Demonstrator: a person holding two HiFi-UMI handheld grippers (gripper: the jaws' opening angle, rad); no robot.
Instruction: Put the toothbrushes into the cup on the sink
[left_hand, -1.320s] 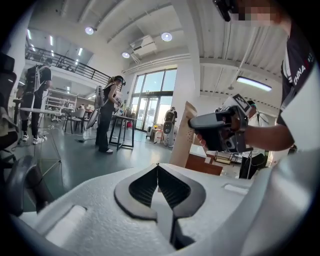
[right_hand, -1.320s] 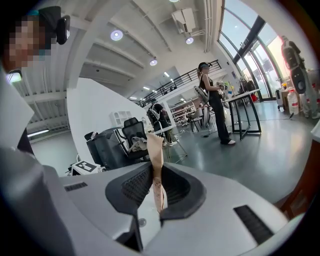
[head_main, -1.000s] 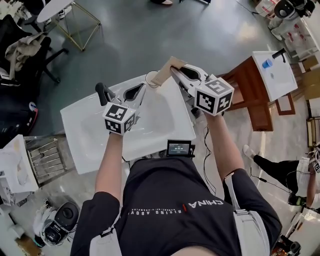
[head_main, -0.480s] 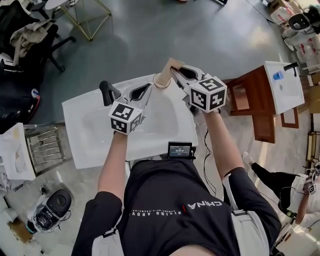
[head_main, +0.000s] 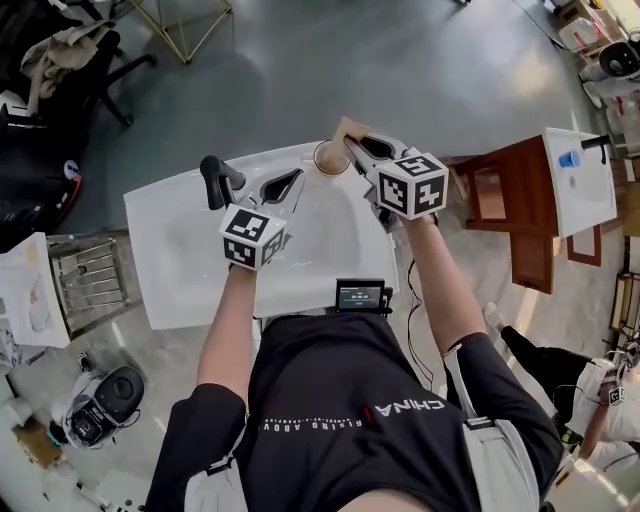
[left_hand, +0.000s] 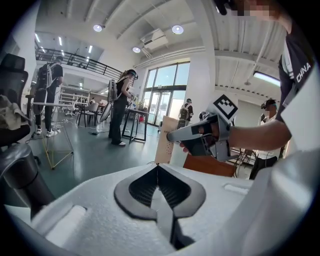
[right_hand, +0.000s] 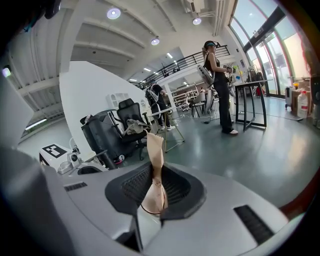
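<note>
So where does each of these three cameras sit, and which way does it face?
Head view: on the person's head, looking steeply down at the white sink; shows torso, both forearms, left gripper, right gripper.
Left gripper view: on the left gripper, looking along its shut, empty jaws across the hall; shows right forearm, shirt.
Right gripper view: on the right gripper, looking along jaws clamped on a tan toothbrush pack towards an office chair; no body clearly visible.
Shared: head and left gripper views both show the right gripper.
</note>
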